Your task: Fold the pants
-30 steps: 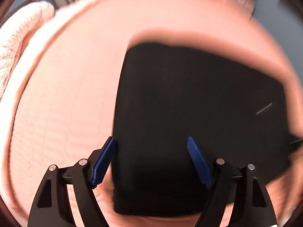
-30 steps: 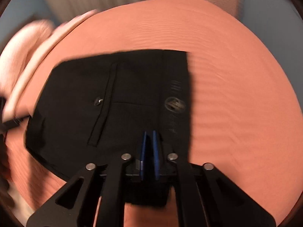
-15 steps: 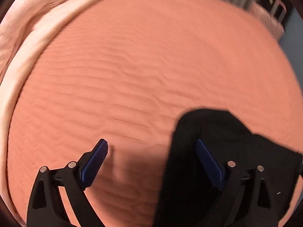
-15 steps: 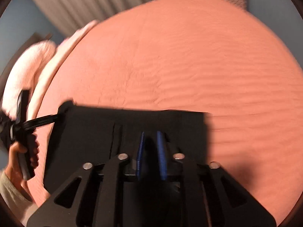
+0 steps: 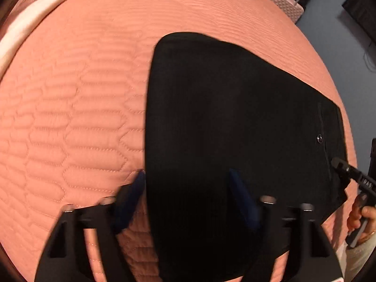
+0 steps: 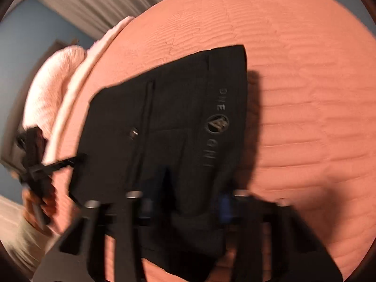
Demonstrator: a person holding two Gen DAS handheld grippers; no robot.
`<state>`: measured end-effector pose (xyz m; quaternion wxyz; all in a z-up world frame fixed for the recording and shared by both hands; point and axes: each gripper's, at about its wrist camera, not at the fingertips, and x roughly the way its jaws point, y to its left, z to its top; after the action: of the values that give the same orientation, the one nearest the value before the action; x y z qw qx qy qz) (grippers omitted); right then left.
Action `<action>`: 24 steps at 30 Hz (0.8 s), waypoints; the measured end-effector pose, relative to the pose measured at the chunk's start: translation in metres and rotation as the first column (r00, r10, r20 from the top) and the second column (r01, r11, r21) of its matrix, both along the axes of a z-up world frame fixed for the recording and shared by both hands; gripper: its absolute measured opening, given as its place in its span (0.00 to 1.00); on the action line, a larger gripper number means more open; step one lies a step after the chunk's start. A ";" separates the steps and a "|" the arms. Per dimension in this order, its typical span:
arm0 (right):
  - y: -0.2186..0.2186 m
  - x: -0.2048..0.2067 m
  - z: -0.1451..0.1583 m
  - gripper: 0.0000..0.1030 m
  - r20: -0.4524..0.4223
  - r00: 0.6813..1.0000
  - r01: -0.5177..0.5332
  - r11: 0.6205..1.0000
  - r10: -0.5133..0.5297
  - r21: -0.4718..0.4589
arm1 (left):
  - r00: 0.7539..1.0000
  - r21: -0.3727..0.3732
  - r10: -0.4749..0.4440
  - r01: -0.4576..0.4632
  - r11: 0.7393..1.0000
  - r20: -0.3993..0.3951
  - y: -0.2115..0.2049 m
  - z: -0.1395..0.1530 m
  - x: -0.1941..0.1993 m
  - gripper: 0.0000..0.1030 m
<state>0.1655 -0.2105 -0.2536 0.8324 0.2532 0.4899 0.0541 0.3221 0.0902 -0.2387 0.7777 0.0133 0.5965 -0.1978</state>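
Note:
Black pants (image 5: 235, 129), folded to a rectangle, lie on a pink quilted bedspread (image 5: 70, 117). My left gripper (image 5: 189, 188) straddles their near left edge: one blue pad sits at the edge, the other over the cloth. Its jaws are closing and still stand apart. In the right wrist view the pants (image 6: 178, 117) show a waistband with a round logo and a pocket button. My right gripper (image 6: 185, 208) has the near waistband edge between its blurred pads; its jaws are closing and do not visibly pinch the cloth. Each view shows the other gripper at the pants' far side.
A pale pink knitted blanket (image 6: 54, 89) lies at the bed's left side. A pink suitcase (image 5: 286, 2) stands beyond the far edge, and a grey curtain (image 6: 94, 0) hangs behind. A person's hand (image 5: 359, 213) holds the right gripper's handle.
The left view swung off over bare bedspread, then came back over the pants, and its jaws narrowed. The right jaws, shut a second ago, now stand apart. Both cameras sit lower.

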 end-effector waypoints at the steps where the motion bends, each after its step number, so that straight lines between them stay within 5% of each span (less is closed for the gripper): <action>1: 0.007 0.006 0.005 0.21 0.000 1.000 -0.012 0.999 0.012 -0.038 | 1.000 -0.008 -0.005 0.005 1.000 -0.007 -0.007 0.005 0.005 0.16; 5: 0.019 0.005 0.031 0.16 0.097 0.995 0.010 0.995 0.000 -0.095 | 0.999 -0.013 0.033 -0.033 0.999 0.029 -0.021 0.025 0.022 0.10; 10: 0.025 0.021 0.089 0.15 0.273 0.962 0.019 0.983 0.032 -0.183 | 0.972 -0.052 0.030 -0.018 0.998 0.232 -0.030 0.083 0.035 0.07; 14: 0.014 0.054 0.093 0.15 0.324 0.946 0.063 0.976 0.008 -0.209 | 0.944 -0.022 0.037 -0.031 0.999 0.329 -0.040 0.082 0.053 0.09; 15: 0.012 0.065 0.079 0.16 0.293 0.956 0.073 0.978 -0.014 -0.194 | 0.941 -0.013 0.037 -0.034 0.999 0.336 -0.039 0.076 0.054 0.11; 18: 0.010 0.067 0.031 0.15 0.131 0.989 0.077 0.990 -0.062 -0.117 | 0.981 0.066 0.023 -0.037 0.997 0.191 -0.031 0.024 0.054 0.14; 19: 0.014 0.053 0.033 0.15 0.147 0.987 0.081 0.987 -0.060 -0.140 | 0.979 0.067 0.019 -0.033 0.997 0.205 -0.023 0.022 0.046 0.14; 24: 0.019 0.025 0.059 0.11 0.177 0.978 0.093 0.992 -0.106 0.081 | 0.983 -0.035 0.070 -0.065 0.997 0.168 0.033 0.036 0.047 0.13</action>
<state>0.1903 -0.1918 -0.1941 0.8654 0.3014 0.3967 0.0530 0.3692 0.1232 -0.2030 0.8319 -0.0017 0.5256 -0.1782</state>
